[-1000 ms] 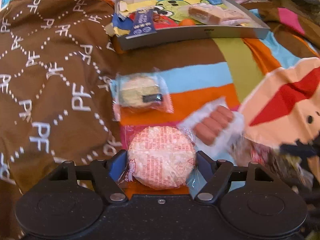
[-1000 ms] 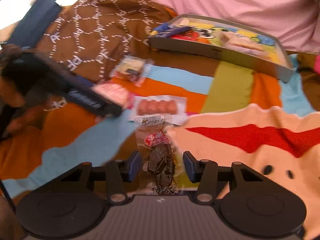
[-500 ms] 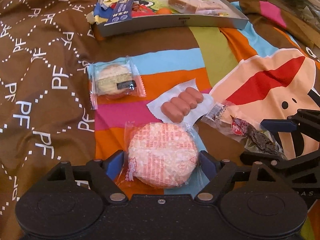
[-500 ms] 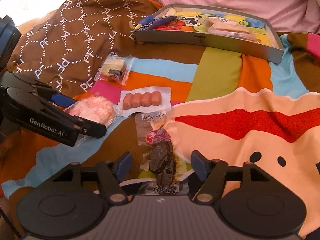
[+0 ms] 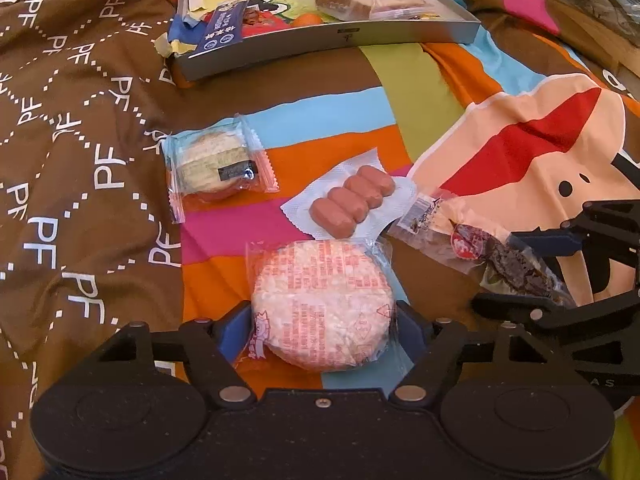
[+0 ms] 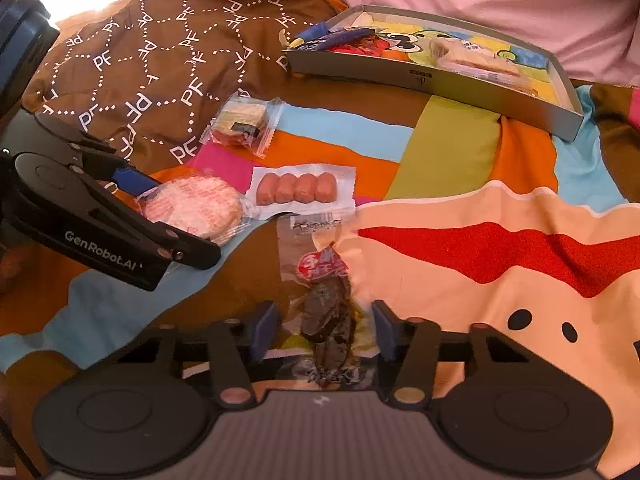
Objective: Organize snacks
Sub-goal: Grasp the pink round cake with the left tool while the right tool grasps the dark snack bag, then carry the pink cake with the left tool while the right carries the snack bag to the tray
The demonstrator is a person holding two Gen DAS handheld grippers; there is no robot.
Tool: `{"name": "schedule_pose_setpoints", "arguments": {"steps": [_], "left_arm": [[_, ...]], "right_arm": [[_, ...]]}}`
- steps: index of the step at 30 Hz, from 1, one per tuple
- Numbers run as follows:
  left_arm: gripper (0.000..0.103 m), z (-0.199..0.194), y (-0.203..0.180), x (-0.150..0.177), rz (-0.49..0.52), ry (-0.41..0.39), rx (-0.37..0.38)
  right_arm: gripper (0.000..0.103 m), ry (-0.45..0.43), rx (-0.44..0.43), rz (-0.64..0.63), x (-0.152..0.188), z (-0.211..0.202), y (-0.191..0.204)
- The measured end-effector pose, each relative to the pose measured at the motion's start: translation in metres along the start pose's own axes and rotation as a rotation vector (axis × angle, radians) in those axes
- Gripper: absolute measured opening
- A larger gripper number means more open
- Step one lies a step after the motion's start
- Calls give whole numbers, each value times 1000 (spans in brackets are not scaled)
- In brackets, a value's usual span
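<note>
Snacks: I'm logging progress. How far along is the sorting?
Done: a few packs already lie in the tray. In hand: left gripper brackets the rice cake, right gripper the dark snack. Left: cookie and sausages.

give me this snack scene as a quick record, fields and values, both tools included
surface: patterned blanket
tray: grey tray at the far side, already holding some wrapped snacks
left tool: left tool open, fingers either side of the round rice cracker pack
right tool: right tool open, straddling the dark dried snack pack
loose snacks: mini sausage pack, wrapped biscuit
outside the tray: four packs
</note>
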State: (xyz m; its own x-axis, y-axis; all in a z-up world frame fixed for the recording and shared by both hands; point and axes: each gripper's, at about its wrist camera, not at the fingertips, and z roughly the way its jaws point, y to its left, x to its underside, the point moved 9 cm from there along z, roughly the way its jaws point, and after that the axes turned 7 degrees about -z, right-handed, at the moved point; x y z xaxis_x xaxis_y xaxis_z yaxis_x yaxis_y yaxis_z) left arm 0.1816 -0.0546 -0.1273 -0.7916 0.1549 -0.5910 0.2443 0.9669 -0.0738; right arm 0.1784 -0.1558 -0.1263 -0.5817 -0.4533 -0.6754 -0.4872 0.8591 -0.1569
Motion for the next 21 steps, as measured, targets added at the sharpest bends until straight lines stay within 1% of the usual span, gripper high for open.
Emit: {"name": "schedule_pose_setpoints", "arguments": {"steps": [2, 4, 9, 12, 21], "left_arm": [[75, -1, 0, 0, -14, -6, -9], [75, -3, -4, 0, -28, -18, -22], [75, -6, -23, -3, 12, -70, -63], [75, -6, -26, -5, -25, -76, -64], [75, -17, -21, -15, -54, -120, -93]], "right_arm": [[50, -3, 13, 8, 0, 0, 0], [51, -7, 42, -19, 1, 2, 4], [50, -27, 97, -102, 0, 2, 11], [50, -38, 126, -133, -2, 1, 11], [50, -100, 280, -327, -8, -1, 15]]}}
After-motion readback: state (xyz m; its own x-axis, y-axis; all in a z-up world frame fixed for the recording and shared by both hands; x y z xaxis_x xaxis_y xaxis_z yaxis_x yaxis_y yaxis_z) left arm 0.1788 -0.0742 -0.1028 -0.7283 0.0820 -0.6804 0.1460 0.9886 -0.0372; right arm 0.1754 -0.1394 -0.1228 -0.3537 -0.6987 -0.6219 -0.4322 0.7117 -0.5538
